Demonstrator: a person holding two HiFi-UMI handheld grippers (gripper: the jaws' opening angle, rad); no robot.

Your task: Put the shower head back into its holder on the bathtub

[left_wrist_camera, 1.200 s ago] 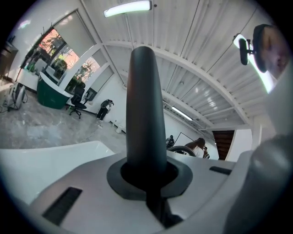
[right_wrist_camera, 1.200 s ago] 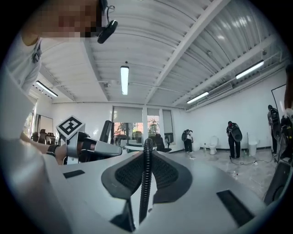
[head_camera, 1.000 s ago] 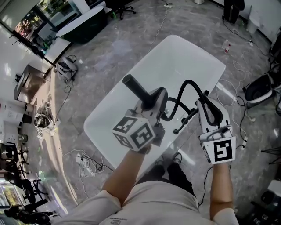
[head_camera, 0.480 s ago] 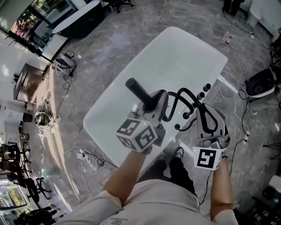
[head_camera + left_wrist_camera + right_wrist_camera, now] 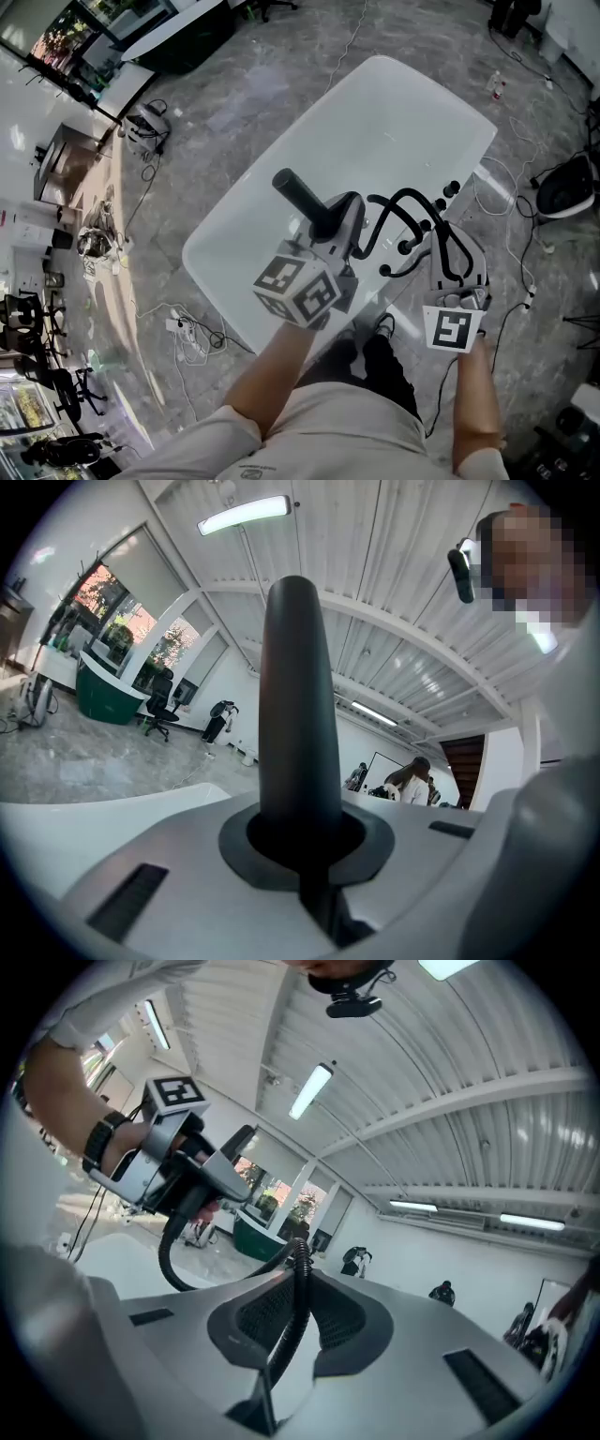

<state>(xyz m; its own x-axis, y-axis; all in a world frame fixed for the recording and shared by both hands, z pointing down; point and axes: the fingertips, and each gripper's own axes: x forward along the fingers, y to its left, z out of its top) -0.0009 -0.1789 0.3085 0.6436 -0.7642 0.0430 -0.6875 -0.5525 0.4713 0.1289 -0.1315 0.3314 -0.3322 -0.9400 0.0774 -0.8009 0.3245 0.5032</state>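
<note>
1. Only the left gripper view shows the left gripper (image 5: 305, 874) clamped tight on the black shower head (image 5: 295, 705), which stands upright between its jaws. The head view places it over the white bathtub (image 5: 375, 122), near the front rim.
2. The right gripper view shows the right gripper (image 5: 281, 1344) closed narrowly on the black hose (image 5: 298, 1288), which curves away to the other gripper.
3. The bathtub stands on a grey marbled floor (image 5: 234, 103) strewn with cables (image 5: 187, 342), under a ribbed ceiling (image 5: 450, 1063) with strip lights (image 5: 244, 513).
4. There are two grippers, one shower head, one hose and one bathtub.
</note>
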